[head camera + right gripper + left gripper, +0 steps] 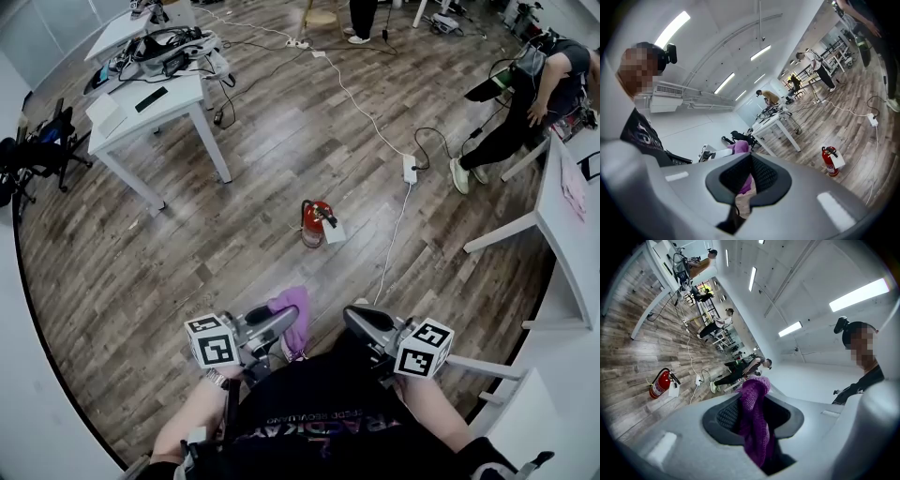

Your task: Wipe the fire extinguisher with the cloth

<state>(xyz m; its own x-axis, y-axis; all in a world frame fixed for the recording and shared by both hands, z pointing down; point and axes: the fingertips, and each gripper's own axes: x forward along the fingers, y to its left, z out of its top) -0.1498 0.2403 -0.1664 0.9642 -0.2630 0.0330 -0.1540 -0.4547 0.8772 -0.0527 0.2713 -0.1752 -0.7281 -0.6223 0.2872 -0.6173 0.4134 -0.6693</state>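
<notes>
A red fire extinguisher (314, 223) with a white tag stands on the wooden floor some way ahead of me. It also shows at the left of the left gripper view as the extinguisher (660, 383), and at the right of the right gripper view as the extinguisher (828, 161). My left gripper (286, 323) is shut on a purple knitted cloth (292, 314), which hangs between its pads as the cloth (754, 418). My right gripper (356, 319) is shut with nothing in it, its pads meeting in the right gripper view (751, 176). Both grippers are held close to my body, well short of the extinguisher.
A white table (150, 103) cluttered with gear stands at the far left. A power strip (410, 169) and its white cable cross the floor to the right of the extinguisher. A person (525, 103) sits at the far right by another white table (562, 234).
</notes>
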